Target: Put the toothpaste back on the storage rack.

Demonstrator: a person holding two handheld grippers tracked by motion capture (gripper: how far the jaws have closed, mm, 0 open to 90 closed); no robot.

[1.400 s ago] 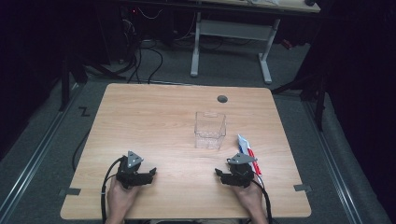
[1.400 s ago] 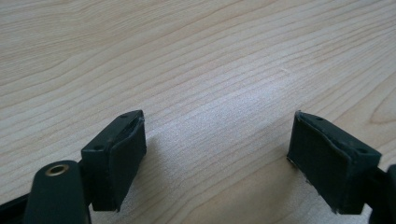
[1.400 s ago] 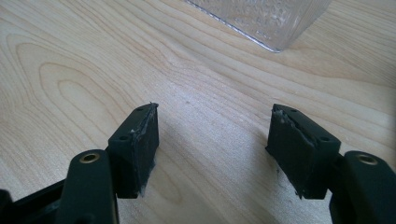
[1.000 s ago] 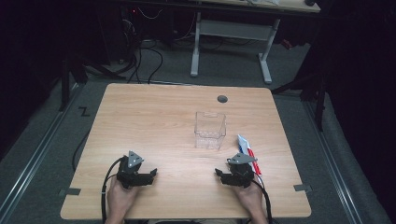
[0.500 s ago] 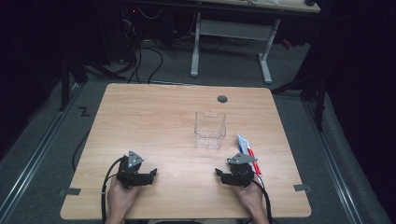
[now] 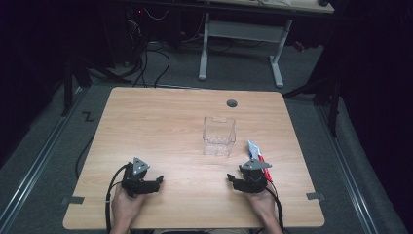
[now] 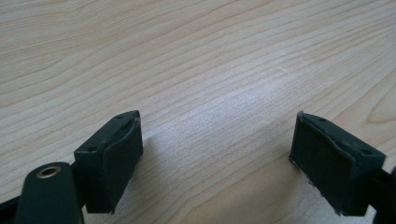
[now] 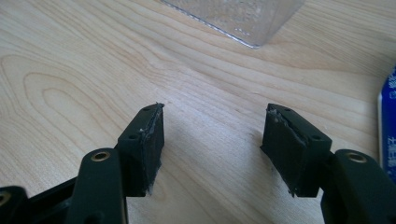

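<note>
Toothpaste tube, white and blue with a red end, lies flat on the bench just beside my right gripper, on its outer side and reaching a little past it toward the far edge. In the right gripper view a blue and white strip of the tube shows at the right border, close to my right-hand jaw but not between the jaws.

My right gripper rests low on the bench near the front edge, held in my right hand. Its jaws have just been closing a little, yet they stand apart with only bare wood between the pads; nothing is pinched.

Ahead of it stands a clear plastic box, upright and empty-looking, near the middle of the bench and just left of the tube's far end. Its bottom corner appears at the top of the right gripper view, well clear of the pads.

My left gripper sits on the opposite side of the bench, also near the front edge, well apart from the right one, with my left hand behind it and its cable looping off the bench edge. In the left gripper view its jaws are spread wide over plain wood grain, gripping nothing.

Farther off, a round grommet hole sits near the bench's back edge, beyond the box.
</note>
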